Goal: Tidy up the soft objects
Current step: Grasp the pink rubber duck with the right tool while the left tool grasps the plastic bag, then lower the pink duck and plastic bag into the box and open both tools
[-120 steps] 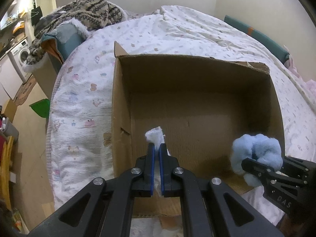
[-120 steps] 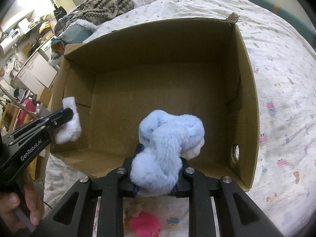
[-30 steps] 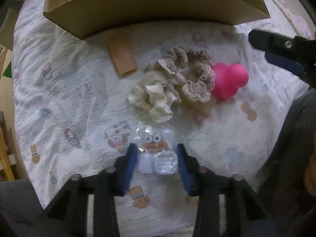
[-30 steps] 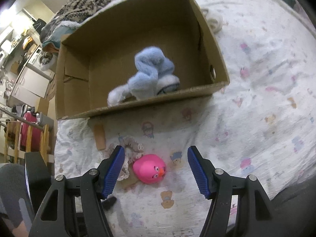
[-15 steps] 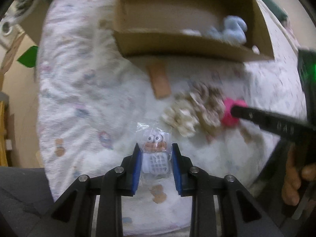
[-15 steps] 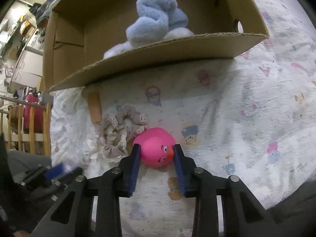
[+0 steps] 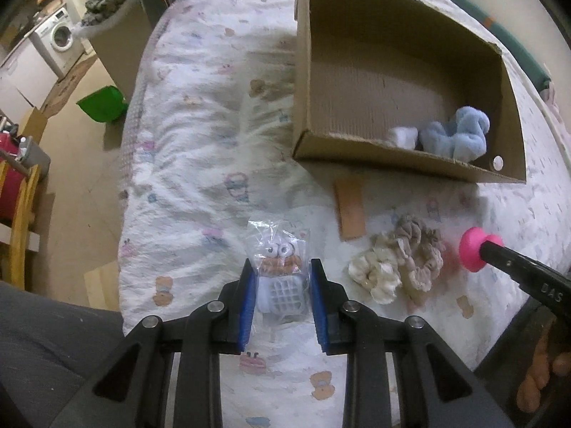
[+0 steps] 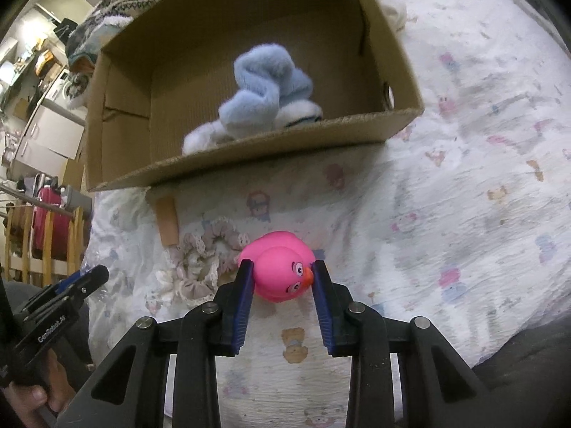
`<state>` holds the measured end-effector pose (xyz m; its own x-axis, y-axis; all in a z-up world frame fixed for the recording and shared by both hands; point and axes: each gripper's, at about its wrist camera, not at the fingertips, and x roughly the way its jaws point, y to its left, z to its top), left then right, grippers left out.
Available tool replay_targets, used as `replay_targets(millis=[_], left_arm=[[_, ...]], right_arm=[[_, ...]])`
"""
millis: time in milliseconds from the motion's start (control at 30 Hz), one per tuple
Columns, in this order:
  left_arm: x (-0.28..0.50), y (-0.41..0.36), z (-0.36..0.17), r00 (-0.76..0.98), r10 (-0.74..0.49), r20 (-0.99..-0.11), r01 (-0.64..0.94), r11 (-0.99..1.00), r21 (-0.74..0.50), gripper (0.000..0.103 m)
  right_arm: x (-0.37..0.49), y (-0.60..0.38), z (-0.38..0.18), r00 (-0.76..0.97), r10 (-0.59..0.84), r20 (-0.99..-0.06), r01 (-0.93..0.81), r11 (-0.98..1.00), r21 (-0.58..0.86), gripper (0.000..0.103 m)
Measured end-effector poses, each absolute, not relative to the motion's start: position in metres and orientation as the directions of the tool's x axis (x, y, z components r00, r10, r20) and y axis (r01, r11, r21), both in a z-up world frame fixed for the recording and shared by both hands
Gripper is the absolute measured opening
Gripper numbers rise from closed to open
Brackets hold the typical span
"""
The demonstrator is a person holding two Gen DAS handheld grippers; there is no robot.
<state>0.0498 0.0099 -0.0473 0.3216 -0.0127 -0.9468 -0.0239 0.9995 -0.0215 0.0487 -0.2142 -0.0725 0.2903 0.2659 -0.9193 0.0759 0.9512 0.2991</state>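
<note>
The left tongs (image 7: 282,285) are narrowed onto a small toy sealed in a clear plastic bag (image 7: 280,278), a pale figure with googly eyes and an orange mouth; both blue pads (image 7: 248,303) press the sides of the bag, so the tongs grip it, and their jaws have just been closing with the bag between them; the bag sits in front of the cardboard box (image 7: 303,71), off its near left corner and above the printed bedspread (image 7: 200,164).

The right tongs (image 8: 282,285) are clamped on a pink rubber duck (image 8: 278,271); one pad bears on the back of its head and the other on the orange beak; these jaws have just been closing round the duck; the duck is in front of the box's near wall, toward the right side, close over the bedspread.

Between the two toys, in front of the same wall, lie a cream scrunchie (image 7: 374,274) and a beige lace-edged scrunchie (image 7: 417,253), touching each other; a strip of brown cardboard (image 7: 349,207) lies flat just before the box wall.

Inside the box, in its near right corner, rest a light blue fluffy sock bundle (image 7: 456,135) and a small white fluffy piece (image 7: 403,137) touching its left side.
</note>
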Motion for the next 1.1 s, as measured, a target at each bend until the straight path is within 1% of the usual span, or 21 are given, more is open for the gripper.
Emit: replay_targets(millis=[167,433,700,900,1100], left_arm=[[0.048,0.012,-0.038,0.375,0.007,-0.927,-0.038,0.999,-0.008,0.025],[0.044,0.017,-0.015,0.461,0.028,-0.887,-0.049,0.999,0.006,0.025],[0.058,0.019,0.018,0.522,0.026,-0.853,-0.067,0.998,-0.011,0.025],[0.073,0.007,0.047,0.6,0.028,-0.8,-0.017,1.0,0.022,0.025],[0.095,-0.01,0.058,0.627,0.013,-0.779,0.035,0.998,0.045,0.025]], right_arm=[[0.044,-0.219,-0.052,0.366,0.281,-0.887,0.046,0.947,0.319,0.034],[0.036,-0.211,-0.015,0.491,0.339,-0.802,-0.059,0.932,0.358,0.034],[0.038,-0.211,0.024,0.588,0.375,-0.716,-0.124,0.917,0.378,0.034],[0.05,-0.215,0.035,0.612,0.375,-0.696,-0.111,0.912,0.394,0.034],[0.075,-0.215,0.03,0.605,0.356,-0.712,-0.105,0.923,0.371,0.034]])
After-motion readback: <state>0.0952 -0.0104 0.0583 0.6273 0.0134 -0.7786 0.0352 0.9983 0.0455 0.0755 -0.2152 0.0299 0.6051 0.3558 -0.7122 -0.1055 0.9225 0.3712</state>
